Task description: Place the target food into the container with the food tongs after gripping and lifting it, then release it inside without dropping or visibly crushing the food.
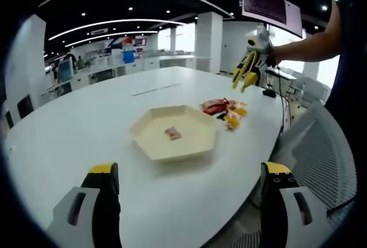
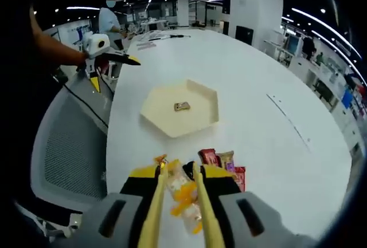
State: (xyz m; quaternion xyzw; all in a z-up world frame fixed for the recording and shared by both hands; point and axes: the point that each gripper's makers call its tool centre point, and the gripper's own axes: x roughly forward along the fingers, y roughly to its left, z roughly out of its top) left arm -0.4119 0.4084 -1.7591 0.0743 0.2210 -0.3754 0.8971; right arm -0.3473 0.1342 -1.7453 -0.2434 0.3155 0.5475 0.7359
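Ahead of the left gripper [image 1: 189,193], the counter [image 1: 86,128] is looking smooth and white, the tray [image 1: 175,133] matt cream, the snack packets [image 1: 226,110] glossy.

snack packet [image 2: 184,193]: yellow-white, pinched in tongs [image 2: 179,188] | hexagonal tray [image 2: 200,116]: cream, holds one small wrapped piece [image 2: 182,106]

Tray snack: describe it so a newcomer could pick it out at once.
On the white table sits a cream six-sided tray. The small wrapped snack lies alone inside it, apart from the pile of bright packets beside the tray.
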